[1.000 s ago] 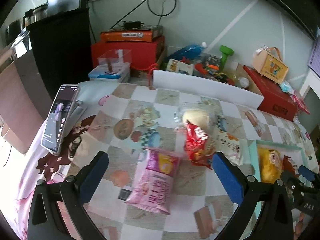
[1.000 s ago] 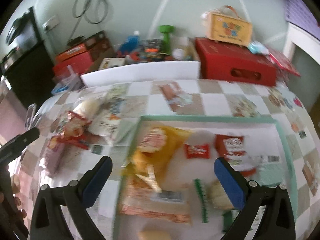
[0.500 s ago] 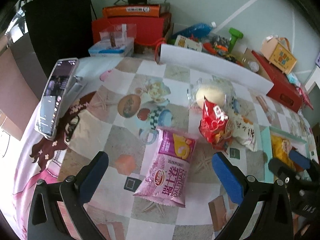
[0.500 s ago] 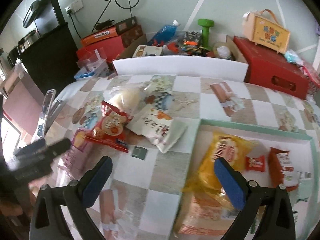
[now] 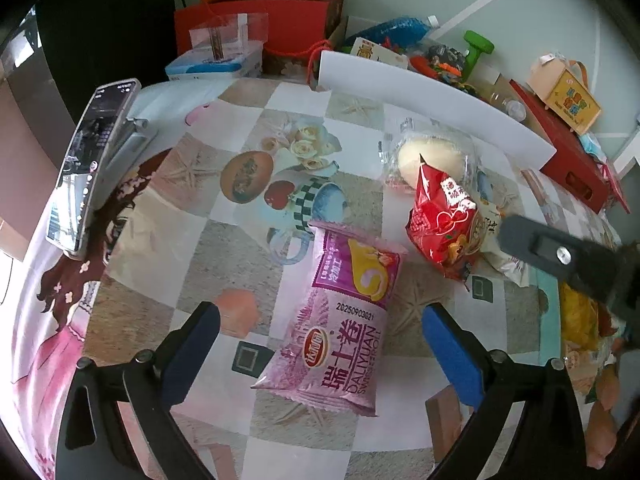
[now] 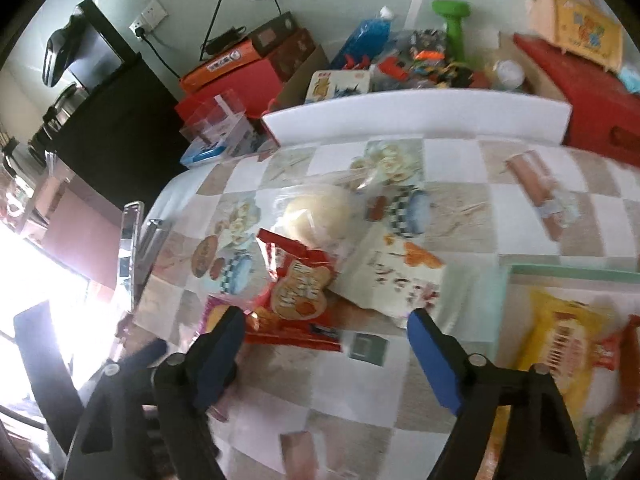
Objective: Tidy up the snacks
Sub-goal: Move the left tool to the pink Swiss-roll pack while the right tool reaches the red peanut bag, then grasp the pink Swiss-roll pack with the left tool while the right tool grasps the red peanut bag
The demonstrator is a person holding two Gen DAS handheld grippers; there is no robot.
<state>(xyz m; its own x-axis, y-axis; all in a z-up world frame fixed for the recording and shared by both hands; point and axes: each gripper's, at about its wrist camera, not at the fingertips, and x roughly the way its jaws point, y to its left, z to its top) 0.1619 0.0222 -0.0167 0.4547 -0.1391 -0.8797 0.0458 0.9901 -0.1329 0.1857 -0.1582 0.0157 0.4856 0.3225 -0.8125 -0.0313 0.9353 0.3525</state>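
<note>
A pink snack pack lies flat on the patterned tablecloth, right under my open left gripper; neither blue pad touches it. Just beyond it a red snack bag leans on a wrapped bun and a white pack. My right gripper hangs over the near edge of the red bag. Its jaws are closing, with the right pad still clear of the bag. The mint tray at right holds a yellow pack and other snacks.
A phone on a stand stands at the table's left edge. A white board runs along the back, with red boxes, toys and a green dumbbell behind it. One right-gripper finger reaches in over the white pack.
My left gripper has sunk and tilted toward the pink pack, which now lies between its fingers. My right gripper has swung left from the tray to the red bag, and its jaws have narrowed.
</note>
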